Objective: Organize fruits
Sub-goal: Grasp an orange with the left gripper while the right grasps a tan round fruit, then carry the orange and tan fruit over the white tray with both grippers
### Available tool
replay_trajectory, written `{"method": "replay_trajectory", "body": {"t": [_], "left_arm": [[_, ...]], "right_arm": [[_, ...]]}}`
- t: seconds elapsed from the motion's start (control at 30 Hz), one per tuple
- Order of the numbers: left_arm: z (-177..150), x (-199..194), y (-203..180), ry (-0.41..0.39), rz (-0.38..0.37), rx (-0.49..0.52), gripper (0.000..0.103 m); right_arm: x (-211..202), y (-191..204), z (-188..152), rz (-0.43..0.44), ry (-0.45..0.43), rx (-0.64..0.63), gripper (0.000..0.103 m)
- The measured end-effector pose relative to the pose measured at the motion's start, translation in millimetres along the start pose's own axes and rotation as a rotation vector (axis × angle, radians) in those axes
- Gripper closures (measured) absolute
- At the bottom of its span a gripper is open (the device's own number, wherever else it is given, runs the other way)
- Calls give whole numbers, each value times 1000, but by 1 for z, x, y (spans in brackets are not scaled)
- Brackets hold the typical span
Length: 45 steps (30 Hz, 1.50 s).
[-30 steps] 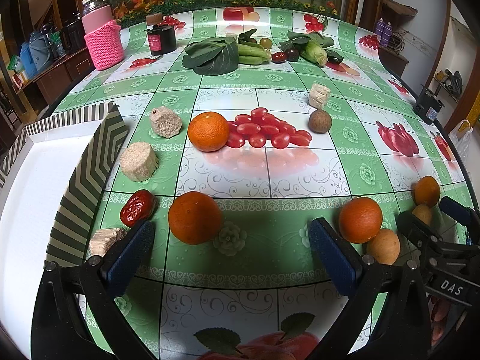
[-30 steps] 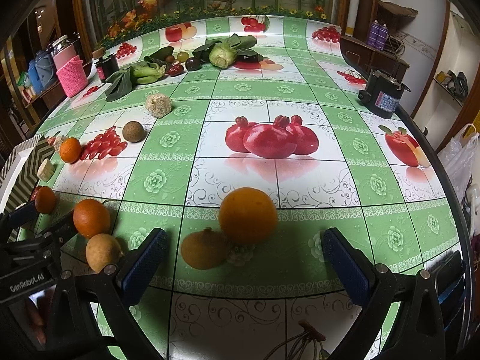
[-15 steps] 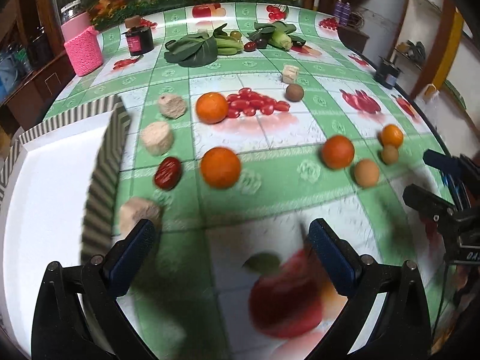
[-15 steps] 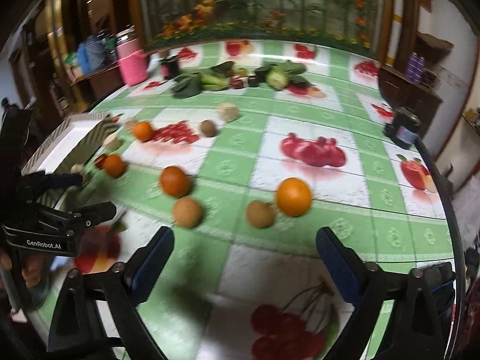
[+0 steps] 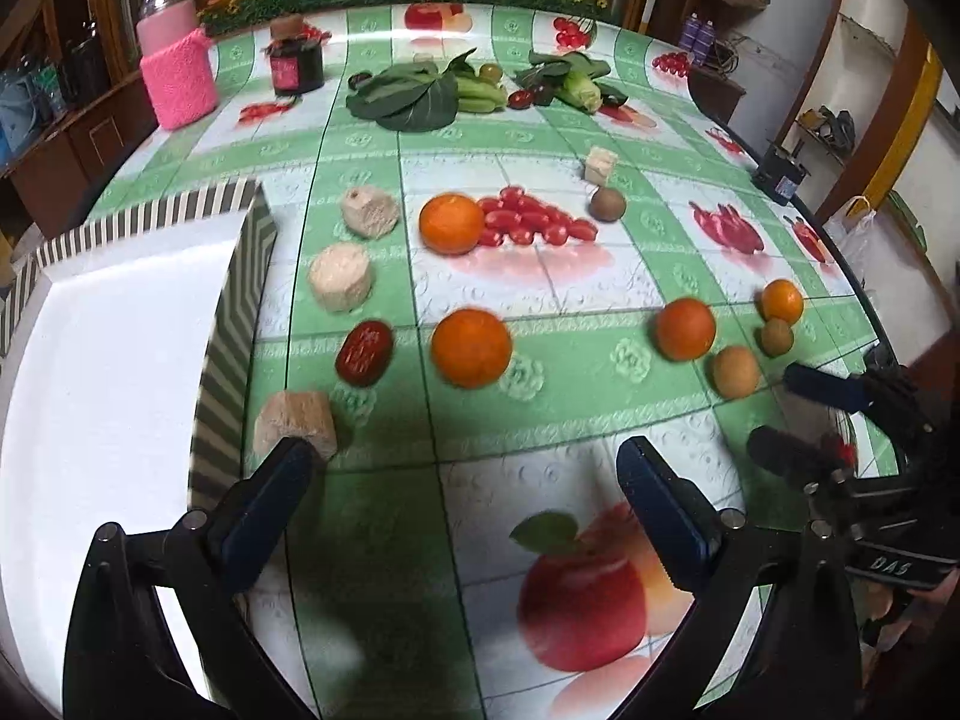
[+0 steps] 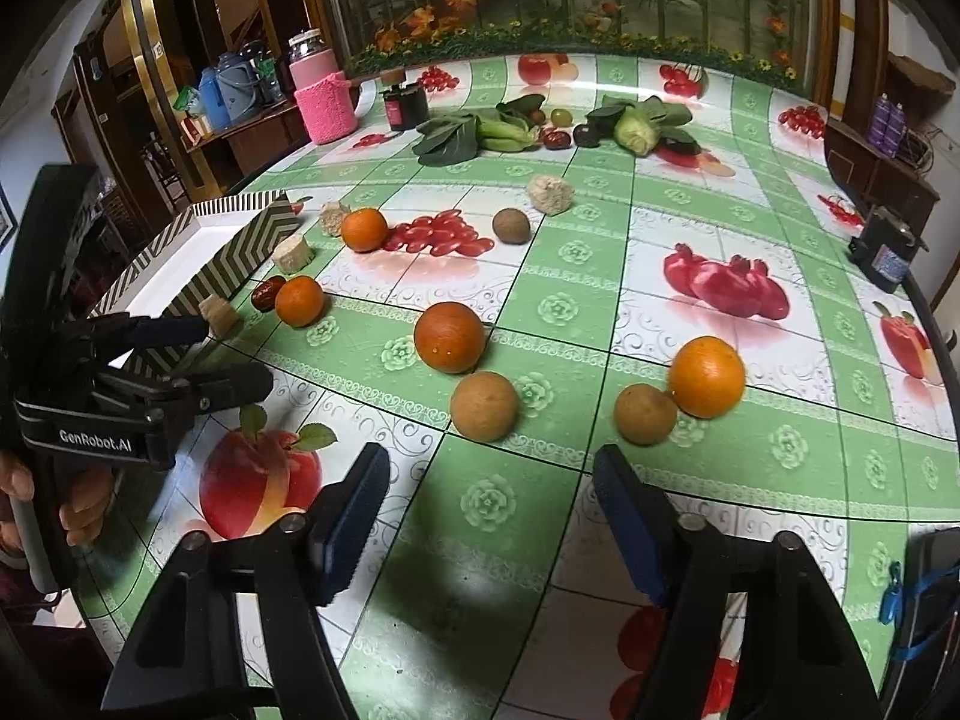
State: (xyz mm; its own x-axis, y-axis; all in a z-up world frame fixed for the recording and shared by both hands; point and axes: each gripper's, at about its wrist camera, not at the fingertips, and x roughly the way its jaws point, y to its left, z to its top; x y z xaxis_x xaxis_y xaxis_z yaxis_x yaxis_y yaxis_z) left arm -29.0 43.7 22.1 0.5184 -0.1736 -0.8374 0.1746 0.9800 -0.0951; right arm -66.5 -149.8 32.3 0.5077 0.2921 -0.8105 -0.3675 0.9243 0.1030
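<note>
Overhead, both grippers hang above the near edge of a table covered in a green-and-white fruit-print cloth [image 6: 750, 420], and neither holds anything. The left gripper [image 5: 465, 501] has its 2 blue-padded fingers spread wide over a printed apple, with nothing between them; a tan cube [image 5: 295, 425] sits just beyond its left fingertip. The right gripper [image 6: 489, 501] has just been closing its jaws, which now stand partly apart with only bare cloth between them. Just past its fingertips lie 2 round brown fruits, one [image 6: 483, 406] nearer the left finger and one [image 6: 645, 413] touching an orange [image 6: 707, 376] on the right. A darker orange [image 6: 449, 336] sits just behind the left brown fruit. Further left, a smaller orange [image 6: 299, 300] rests beside a red date [image 6: 267, 293], and another orange [image 6: 363, 230] lies against a printed cluster of red tomatoes. All this fruit is on the cloth, outside the white tray with striped walls [image 6: 240, 252] at the table's left side. Leafy greens [image 6: 456, 135] and a pink knitted jar [image 6: 324, 102] stand well apart at the far end.
</note>
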Motion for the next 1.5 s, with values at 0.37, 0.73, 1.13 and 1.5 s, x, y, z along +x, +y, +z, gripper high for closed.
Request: {"method": "replay_trajectory", "body": {"t": [0.37, 0.73, 1.13, 1.5], "left_arm": [[15, 1, -16, -29, -17, 113, 1], [25, 24, -21, 11, 4, 156, 36], [23, 22, -12, 11, -9, 126, 77], [5, -12, -14, -18, -22, 82, 77]], "right_arm": [[19, -3, 14, 24, 16, -39, 69], [12, -12, 10, 26, 10, -28, 75], [0, -9, 7, 57, -18, -2, 76], [-10, 10, 3, 66, -34, 9, 76]]}}
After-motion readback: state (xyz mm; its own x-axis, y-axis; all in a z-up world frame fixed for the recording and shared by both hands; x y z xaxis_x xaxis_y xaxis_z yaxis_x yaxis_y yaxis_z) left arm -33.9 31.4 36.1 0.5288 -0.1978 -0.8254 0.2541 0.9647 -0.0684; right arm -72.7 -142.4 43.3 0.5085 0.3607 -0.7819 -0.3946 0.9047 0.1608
